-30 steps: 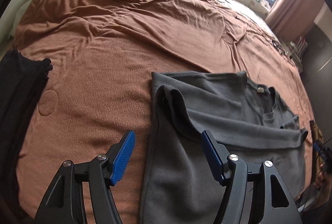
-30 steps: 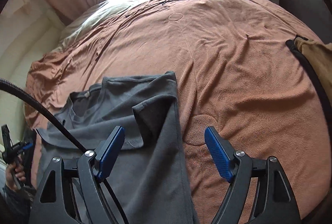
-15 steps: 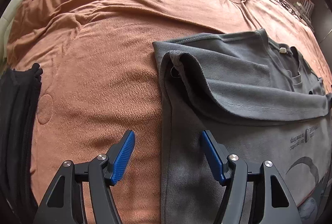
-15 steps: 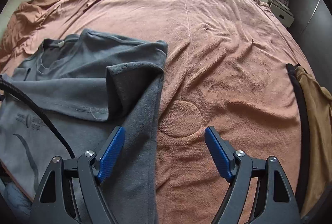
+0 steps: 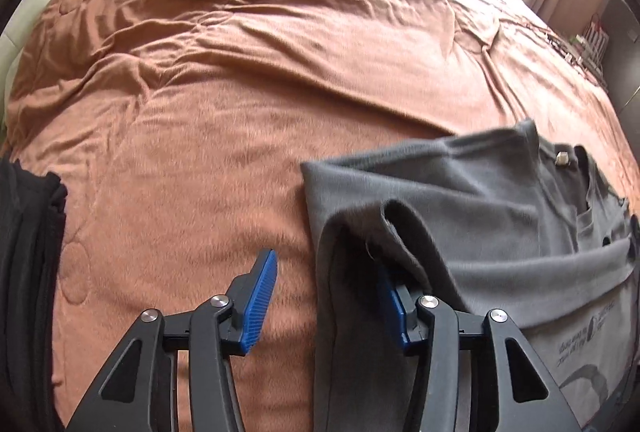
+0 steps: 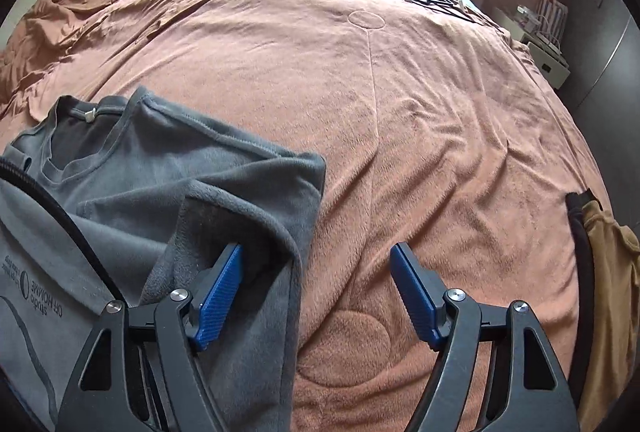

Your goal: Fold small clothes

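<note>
With my left gripper [image 5: 326, 296] and right gripper [image 6: 320, 296] both just closing but still agape astride the side folds of the grey fleece T-shirt [image 5: 480, 216] near the bed's front edge, I may pinch only one layer.

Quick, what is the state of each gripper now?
Left gripper: open, jaws just closing around the grey shirt edge, not gripping yet.
Right gripper: open, jaws just closing, shirt edge between them.

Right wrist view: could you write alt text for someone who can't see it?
A grey T-shirt, partly folded, lies on a brown blanket; the right gripper straddles its folded edge, jaws just narrowing but not yet pinching.
</note>
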Demonstrator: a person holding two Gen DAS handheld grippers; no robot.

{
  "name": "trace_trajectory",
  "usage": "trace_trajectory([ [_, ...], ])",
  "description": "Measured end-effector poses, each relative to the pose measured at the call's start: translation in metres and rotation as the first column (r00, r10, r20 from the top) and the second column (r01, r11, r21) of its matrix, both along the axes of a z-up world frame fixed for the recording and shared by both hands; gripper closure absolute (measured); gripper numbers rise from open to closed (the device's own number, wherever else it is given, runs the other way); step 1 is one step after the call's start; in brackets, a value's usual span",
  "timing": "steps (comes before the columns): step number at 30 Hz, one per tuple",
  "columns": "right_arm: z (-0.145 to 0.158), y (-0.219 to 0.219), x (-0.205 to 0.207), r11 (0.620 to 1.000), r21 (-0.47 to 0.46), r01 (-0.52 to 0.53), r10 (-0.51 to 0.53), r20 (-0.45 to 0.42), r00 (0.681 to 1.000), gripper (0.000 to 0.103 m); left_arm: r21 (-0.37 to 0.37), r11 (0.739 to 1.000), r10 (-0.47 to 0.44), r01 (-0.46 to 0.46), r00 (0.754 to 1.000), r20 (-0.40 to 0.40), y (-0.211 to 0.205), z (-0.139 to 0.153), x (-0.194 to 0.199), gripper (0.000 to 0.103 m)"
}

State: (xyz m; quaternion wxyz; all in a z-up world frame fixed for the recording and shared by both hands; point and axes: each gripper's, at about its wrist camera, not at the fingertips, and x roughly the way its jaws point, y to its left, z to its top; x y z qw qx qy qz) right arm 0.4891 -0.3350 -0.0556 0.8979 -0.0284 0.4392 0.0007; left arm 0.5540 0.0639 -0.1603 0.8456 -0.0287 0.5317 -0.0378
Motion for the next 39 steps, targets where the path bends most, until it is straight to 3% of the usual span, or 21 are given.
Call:
trace_trajectory([
  [1,-0.001,0.0,0.001,1.0,0.011,-0.004,0.004,0.003,1.0,0.037,-0.011,1.0,-0.006,0.006,1.0,0.005,0.0,0.001,0.003,0.056],
  [4,-0.005,-0.001,0.004,0.999,0.039,-0.014,0.014,0.01,1.0,0.057,-0.032,0.999,-0.014,0.014,1.0,0.013,0.0,0.0,0.011,0.063],
  [8,-0.007,-0.006,0.002,0.997,0.07,-0.016,0.014,0.027,1.0,0.093,-0.075,0.997,-0.008,0.011,1.0,0.029,0.001,-0.001,0.016,0.079],
  [11,-0.002,-0.012,-0.005,0.998,0.063,0.011,-0.015,0.064,0.998,0.099,-0.104,0.994,-0.02,0.025,0.999,0.044,0.001,0.001,0.014,0.095],
  [14,0.006,-0.021,-0.015,0.995,0.088,0.051,-0.059,0.095,0.994,0.103,-0.121,0.993,-0.005,0.012,0.998,0.063,0.006,0.006,0.009,0.097],
  [20,0.013,-0.053,-0.034,0.975,0.188,0.118,-0.143,0.125,0.982,0.103,-0.167,0.986,0.048,-0.029,0.993,0.109,0.02,0.022,-0.004,0.098],
  [32,0.015,-0.06,-0.015,0.971,0.237,0.003,-0.024,0.085,0.996,0.101,-0.183,0.982,0.068,-0.048,0.992,0.105,0.023,0.027,-0.012,0.098],
  [34,0.015,-0.056,-0.009,0.975,0.223,-0.016,-0.002,0.08,0.997,0.082,-0.183,0.982,0.066,-0.047,0.992,0.104,0.023,0.027,-0.012,0.098],
  [35,0.015,-0.056,-0.008,0.973,0.23,-0.027,0.007,0.089,0.996,0.058,-0.183,0.982,0.065,-0.046,0.993,0.103,0.022,0.027,-0.011,0.098],
  [36,0.016,-0.056,-0.008,0.97,0.239,-0.04,0.016,0.103,0.995,0.04,-0.183,0.982,0.064,-0.045,0.993,0.101,0.023,0.026,-0.011,0.098],
  [39,0.014,-0.059,-0.007,0.965,0.259,-0.049,0.022,0.107,0.994,0.038,-0.188,0.981,0.065,-0.048,0.994,0.085,0.023,0.023,-0.007,0.097],
])
